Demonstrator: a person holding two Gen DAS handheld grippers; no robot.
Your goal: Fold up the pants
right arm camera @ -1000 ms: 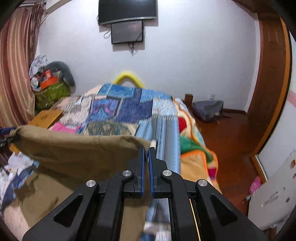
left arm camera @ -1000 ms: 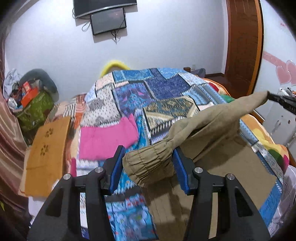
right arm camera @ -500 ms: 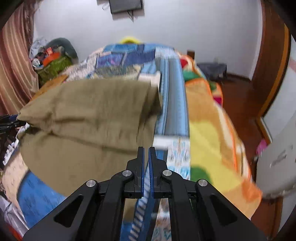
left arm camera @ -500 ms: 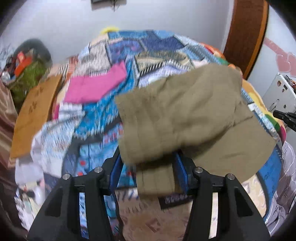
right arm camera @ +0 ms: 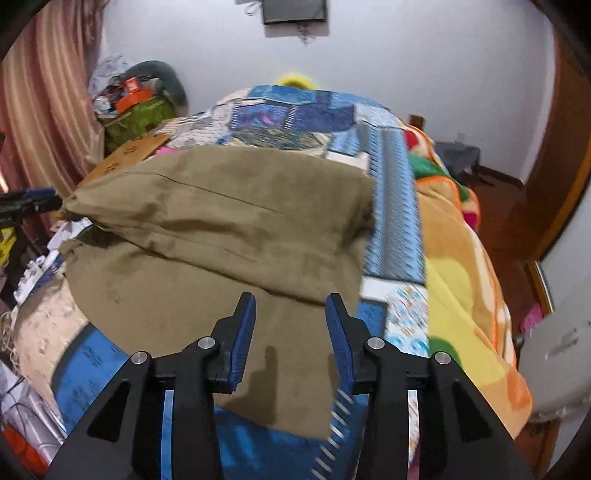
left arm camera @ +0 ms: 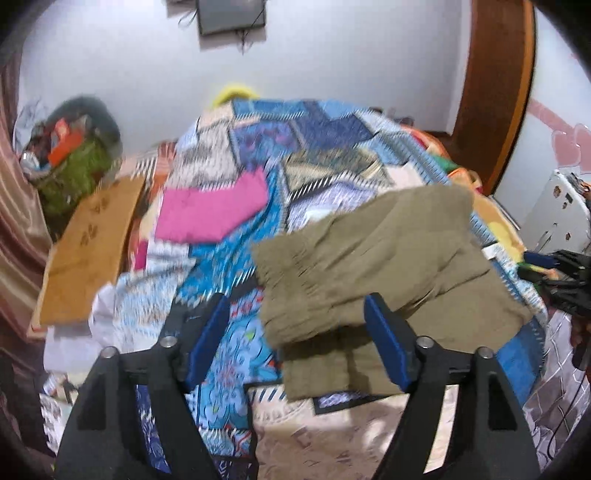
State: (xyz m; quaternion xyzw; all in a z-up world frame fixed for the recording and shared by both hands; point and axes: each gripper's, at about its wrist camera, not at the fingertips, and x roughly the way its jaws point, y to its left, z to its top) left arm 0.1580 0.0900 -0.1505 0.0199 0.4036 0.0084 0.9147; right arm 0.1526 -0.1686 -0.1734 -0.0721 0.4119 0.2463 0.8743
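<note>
While the olive-brown pants (left arm camera: 373,258) lie folded over on the patchwork bedspread (left arm camera: 236,266), both tools hang above them released, blue pads spread and clear of the cloth. Seen from the left wrist, the left tool (left arm camera: 295,332) frames the gathered elastic waistband end at the left of the garment, and the long axis runs from there rightward across the near end of the bed, the upper layer lying slightly askew over a wider lower layer. Farther left in that view sit a heap of clutter with a green bag (left arm camera: 74,173), a brown cardboard sheet (left arm camera: 88,243) and a folded pink garment (left arm camera: 210,210); at its far right edge the other tool's dark tip shows beside a white appliance (left arm camera: 557,214), which the other camera shows only as a pale blur. From the right wrist, the right tool (right arm camera: 291,328) hovers over the pants' (right arm camera: 221,236) lower layer, the top fold bulging like a cushion, with a pinkish curtain (right arm camera: 48,96) on the left, the opposite tool's tip at the left edge, an orange-and-yellow blanket (right arm camera: 465,280) draping the bed's right side, and a wooden door frame (right arm camera: 554,177) beyond. Both views catch white walls and a dark wall-mounted screen (right arm camera: 293,11).
</note>
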